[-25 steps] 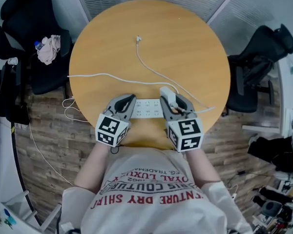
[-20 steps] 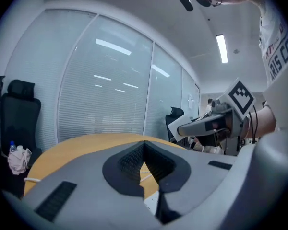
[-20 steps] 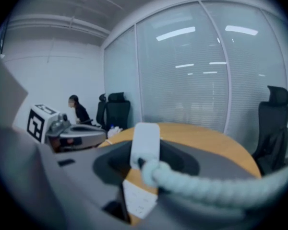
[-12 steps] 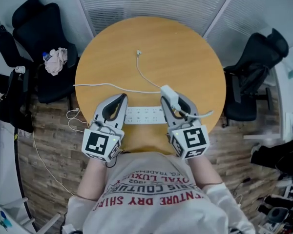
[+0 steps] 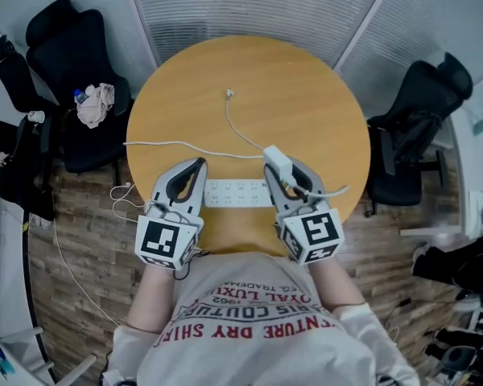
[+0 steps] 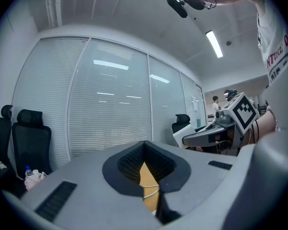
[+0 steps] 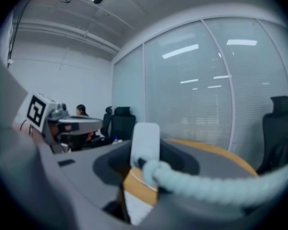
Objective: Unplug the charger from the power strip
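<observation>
A white power strip (image 5: 235, 192) lies flat at the near edge of the round wooden table (image 5: 249, 79). My right gripper (image 5: 282, 166) is shut on the white charger (image 5: 277, 160) and holds it up, clear of the strip's right end. In the right gripper view the charger (image 7: 145, 143) stands upright between the jaws. Its thin white cable (image 5: 240, 127) trails across the table to a loose plug end (image 5: 229, 94). A thick white cord (image 7: 206, 183) drapes over the right jaw. My left gripper (image 5: 199, 165) hovers off the strip's left end, jaws shut on nothing, tips (image 6: 157, 191) together.
Black office chairs stand left (image 5: 64, 63) and right (image 5: 419, 111) of the table; the left one holds a cloth and bottle (image 5: 95, 104). A white cord (image 5: 169, 145) runs over the table's left edge down to the floor. Glass walls with blinds lie beyond.
Both grippers have risen off the table. The right one carried the charger up away from the strip. The left one came off the strip's left end.
</observation>
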A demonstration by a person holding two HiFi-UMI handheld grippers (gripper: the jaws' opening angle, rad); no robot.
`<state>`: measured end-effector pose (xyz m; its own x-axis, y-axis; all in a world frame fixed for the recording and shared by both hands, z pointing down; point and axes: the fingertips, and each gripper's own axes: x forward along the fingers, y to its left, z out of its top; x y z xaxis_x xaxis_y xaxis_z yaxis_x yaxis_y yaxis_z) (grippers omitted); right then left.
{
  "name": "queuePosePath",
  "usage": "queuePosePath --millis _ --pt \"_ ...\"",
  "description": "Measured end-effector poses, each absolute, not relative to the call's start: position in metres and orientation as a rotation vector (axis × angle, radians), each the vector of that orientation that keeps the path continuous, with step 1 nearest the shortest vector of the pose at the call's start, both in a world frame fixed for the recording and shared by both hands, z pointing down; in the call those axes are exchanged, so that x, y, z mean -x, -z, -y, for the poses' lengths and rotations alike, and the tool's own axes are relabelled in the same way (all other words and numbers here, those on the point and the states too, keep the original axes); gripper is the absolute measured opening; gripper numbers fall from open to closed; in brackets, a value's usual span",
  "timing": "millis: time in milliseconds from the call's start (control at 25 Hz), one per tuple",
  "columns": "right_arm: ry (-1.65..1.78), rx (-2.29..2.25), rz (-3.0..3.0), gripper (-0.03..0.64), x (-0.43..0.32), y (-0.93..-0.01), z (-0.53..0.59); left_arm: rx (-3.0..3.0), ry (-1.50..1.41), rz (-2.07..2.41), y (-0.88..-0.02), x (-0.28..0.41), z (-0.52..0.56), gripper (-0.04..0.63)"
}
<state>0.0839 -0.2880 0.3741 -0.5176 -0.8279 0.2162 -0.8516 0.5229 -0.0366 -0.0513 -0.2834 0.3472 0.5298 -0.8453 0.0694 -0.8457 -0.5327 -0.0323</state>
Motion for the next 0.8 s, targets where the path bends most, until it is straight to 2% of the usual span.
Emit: queuePosePath --millis 800 --pt "-0.230 -1.513 2.567 0.156 -0.095 -0.379 0.288 -2.758 -0.186 1.458 -0.354 0.044 0.279 0.030"
